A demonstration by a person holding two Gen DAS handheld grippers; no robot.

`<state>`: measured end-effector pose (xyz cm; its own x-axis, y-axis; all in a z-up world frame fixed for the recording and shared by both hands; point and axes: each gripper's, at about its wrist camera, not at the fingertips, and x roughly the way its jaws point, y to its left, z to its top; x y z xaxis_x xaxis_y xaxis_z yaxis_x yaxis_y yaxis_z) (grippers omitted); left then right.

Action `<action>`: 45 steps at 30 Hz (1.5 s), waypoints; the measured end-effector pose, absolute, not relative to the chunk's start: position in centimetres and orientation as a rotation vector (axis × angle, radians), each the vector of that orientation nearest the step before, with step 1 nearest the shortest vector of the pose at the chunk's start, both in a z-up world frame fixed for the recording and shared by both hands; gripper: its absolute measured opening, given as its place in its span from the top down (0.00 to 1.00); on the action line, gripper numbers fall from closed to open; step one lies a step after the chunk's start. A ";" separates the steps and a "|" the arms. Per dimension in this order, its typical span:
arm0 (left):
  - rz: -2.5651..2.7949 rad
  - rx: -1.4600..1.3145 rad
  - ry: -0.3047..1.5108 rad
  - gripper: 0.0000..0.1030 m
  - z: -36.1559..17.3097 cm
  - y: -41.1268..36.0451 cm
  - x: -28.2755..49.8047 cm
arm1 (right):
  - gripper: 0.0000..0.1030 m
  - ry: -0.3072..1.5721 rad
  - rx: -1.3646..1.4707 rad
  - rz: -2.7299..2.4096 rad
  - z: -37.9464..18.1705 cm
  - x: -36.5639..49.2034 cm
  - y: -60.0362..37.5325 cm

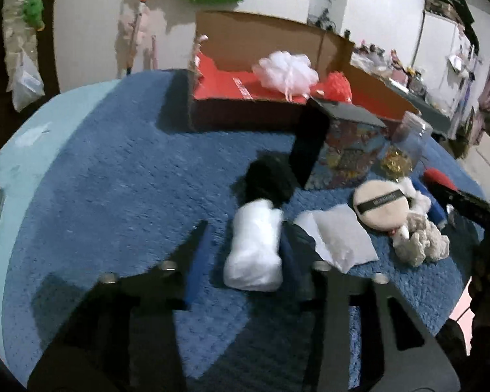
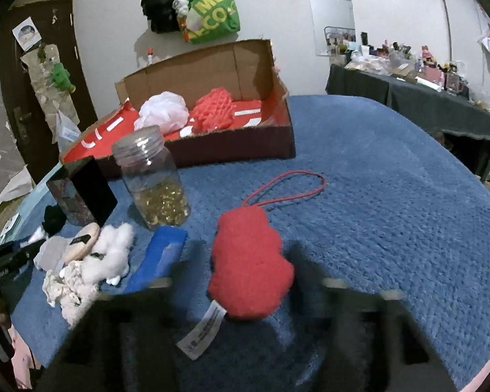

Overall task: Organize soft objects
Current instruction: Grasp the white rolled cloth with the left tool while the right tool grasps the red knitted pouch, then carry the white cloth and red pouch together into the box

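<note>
In the left wrist view my left gripper (image 1: 245,238) is open around a white soft roll (image 1: 254,248) lying on the blue blanket (image 1: 114,179), a black soft thing (image 1: 268,179) just beyond it. In the right wrist view my right gripper (image 2: 241,261) is open with a red plush toy (image 2: 248,268) and its red loop between the fingers, resting on the blanket. The cardboard box (image 1: 245,111) (image 2: 232,147) holds a white mesh puff (image 1: 287,72) (image 2: 163,111) and a red mesh puff (image 1: 336,85) (image 2: 215,107).
A clear jar of gold beads (image 2: 153,179) (image 1: 405,143), a patterned box (image 1: 346,153), a round powder puff (image 1: 380,204), a white pouch (image 1: 339,238), cotton wads (image 2: 111,254), a beige fuzzy toy (image 1: 421,241) and a blue item (image 2: 160,254) lie between the grippers.
</note>
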<state>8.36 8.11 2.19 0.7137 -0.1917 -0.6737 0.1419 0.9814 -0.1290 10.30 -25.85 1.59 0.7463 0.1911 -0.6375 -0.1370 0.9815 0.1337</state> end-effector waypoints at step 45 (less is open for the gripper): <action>-0.467 -0.061 0.686 0.84 5.4 -0.8 6.7 | 0.59 0.578 0.006 0.354 3.8 5.3 -19.5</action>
